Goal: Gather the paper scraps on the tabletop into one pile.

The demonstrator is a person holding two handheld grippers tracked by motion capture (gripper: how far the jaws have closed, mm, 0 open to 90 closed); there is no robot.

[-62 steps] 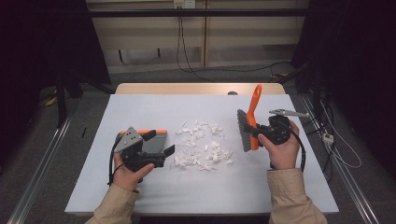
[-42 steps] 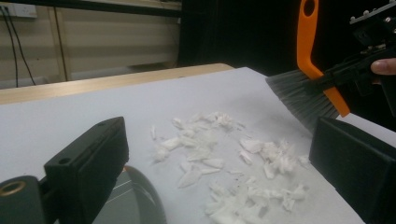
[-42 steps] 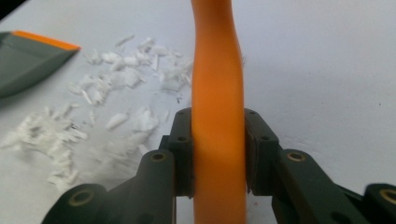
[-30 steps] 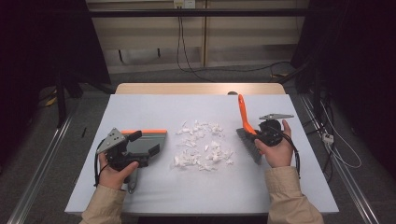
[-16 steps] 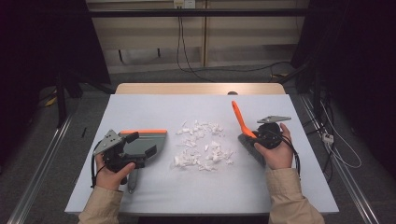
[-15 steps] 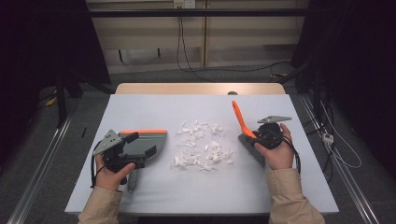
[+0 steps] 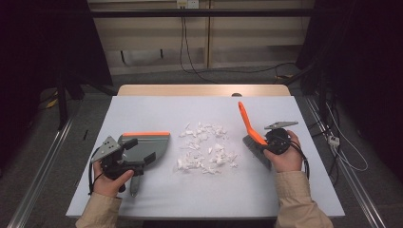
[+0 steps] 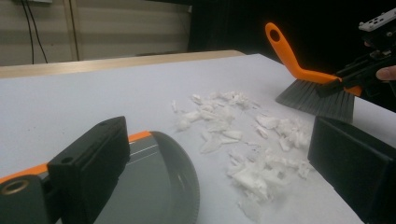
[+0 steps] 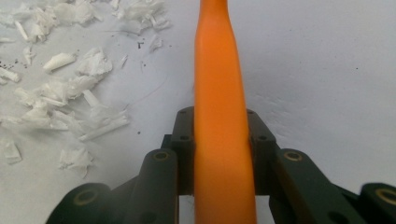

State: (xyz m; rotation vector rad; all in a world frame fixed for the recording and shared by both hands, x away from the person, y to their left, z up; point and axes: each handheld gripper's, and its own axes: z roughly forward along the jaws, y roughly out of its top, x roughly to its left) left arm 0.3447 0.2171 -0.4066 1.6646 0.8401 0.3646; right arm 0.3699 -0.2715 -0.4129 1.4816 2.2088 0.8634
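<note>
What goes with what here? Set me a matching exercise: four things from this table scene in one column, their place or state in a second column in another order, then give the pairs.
Things:
1. dustpan
2. brush
3. paper scraps
4. table

Places or states:
A. loose white heap in the middle of the table
B. held by the right gripper, orange handle pointing up and away
C. held by the left gripper, grey with an orange edge, left of the heap
D. pale top carrying everything else

Pairs: 1-C, 2-B, 3-A, 4-D
</note>
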